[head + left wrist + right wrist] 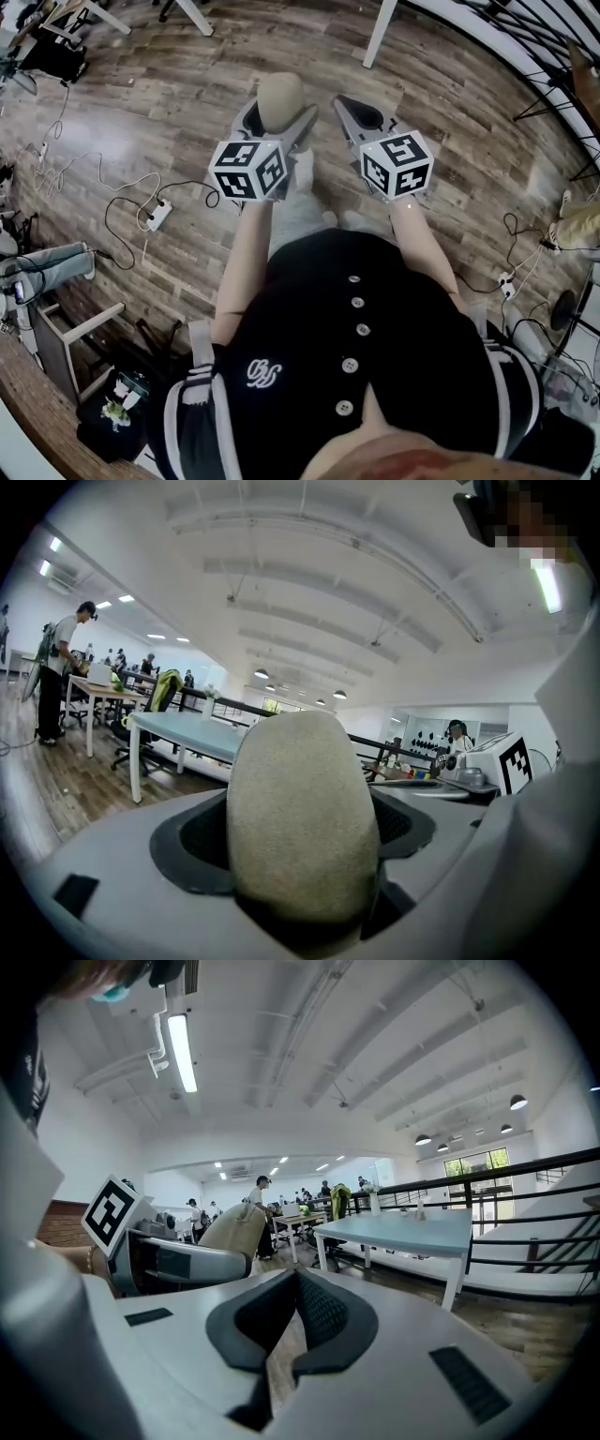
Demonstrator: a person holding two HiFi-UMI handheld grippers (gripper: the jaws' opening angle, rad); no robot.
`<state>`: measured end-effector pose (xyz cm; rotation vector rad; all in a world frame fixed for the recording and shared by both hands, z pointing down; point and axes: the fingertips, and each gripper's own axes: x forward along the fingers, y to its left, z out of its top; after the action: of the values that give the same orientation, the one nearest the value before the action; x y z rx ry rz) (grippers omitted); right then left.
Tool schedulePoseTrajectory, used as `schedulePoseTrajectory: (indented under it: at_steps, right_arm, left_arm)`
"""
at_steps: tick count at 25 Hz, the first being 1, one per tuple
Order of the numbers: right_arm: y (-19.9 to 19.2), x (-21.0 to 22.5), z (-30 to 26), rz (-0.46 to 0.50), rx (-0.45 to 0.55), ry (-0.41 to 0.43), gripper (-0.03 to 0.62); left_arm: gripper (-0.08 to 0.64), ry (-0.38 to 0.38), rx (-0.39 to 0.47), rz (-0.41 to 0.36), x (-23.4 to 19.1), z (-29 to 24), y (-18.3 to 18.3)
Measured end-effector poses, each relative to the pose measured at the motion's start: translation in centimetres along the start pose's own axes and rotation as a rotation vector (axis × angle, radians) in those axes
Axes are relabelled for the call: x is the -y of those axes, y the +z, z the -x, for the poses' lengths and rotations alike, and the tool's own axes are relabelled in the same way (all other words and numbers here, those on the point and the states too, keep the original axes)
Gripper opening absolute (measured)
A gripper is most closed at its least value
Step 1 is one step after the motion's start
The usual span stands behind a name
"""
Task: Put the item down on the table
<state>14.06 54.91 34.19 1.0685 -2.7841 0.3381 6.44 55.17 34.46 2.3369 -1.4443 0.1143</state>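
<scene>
A person wears a black button-front shirt (309, 309) with white buttons, a white chest emblem, possibly lettering, and black-and-white striped short sleeves (192, 398); the pale grey left gripper (281, 109) and right gripper (352, 109) have dark ribbed pads (323, 1312) and black-and-white marker cubes (248, 169).

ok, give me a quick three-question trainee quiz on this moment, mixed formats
1. True or false: the right gripper has its jaws together, with nothing between them.
2. Which one holds the beige oval item? A) left gripper B) right gripper C) neither
3. Fill in: in the head view, the floor under both grippers is made of ____ planks.
Key: 1 true; 2 A; 3 wooden.
</scene>
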Motion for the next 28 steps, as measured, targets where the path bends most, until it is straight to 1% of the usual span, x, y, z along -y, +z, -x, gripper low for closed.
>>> schedulePoseTrajectory:
  at_steps: [4,7,9,12,17,21,25,28]
  right_arm:
    - [0.6,2.0,-2.2,-0.003,0.0,-0.015,0.012]
    - [1.5,3.8,-4.9,-0.004,0.002,-0.022,0.012]
    - [2.2,5.1,-7.1,-0.002,0.005,-0.029,0.012]
    - [3.8,6.7,-10.4,0.01,0.017,-0.044,0.012]
    - [6.0,8.0,-15.3,0.044,0.026,-0.053,0.012]
    - [7.7,10.0,-19.4,0.051,0.031,-0.065,0.012]
    - [9.0,11.6,-23.2,0.053,0.037,-0.075,0.012]
    - [9.4,12.4,-25.4,0.05,0.034,-0.085,0.012]
  left_arm:
    - [0.423,0.005,-0.004,0.009,-2.1,-2.2,0.7]
    - [0.422,0.008,-0.021,0.004,-4.4,-4.7,1.4]
    - [0.423,-0.004,-0.025,0.008,-5.8,-6.3,2.1]
    - [0.423,-0.023,-0.018,-0.003,-8.1,-8.4,4.0]
    - [0.423,-0.045,0.014,-0.005,-12.0,-11.4,7.4]
    - [0.423,-0.069,0.021,-0.015,-14.9,-14.4,9.9]
    - [0.423,-0.078,0.027,-0.024,-17.8,-16.6,11.9]
    - [0.423,-0.083,0.026,-0.021,-19.7,-17.6,12.6]
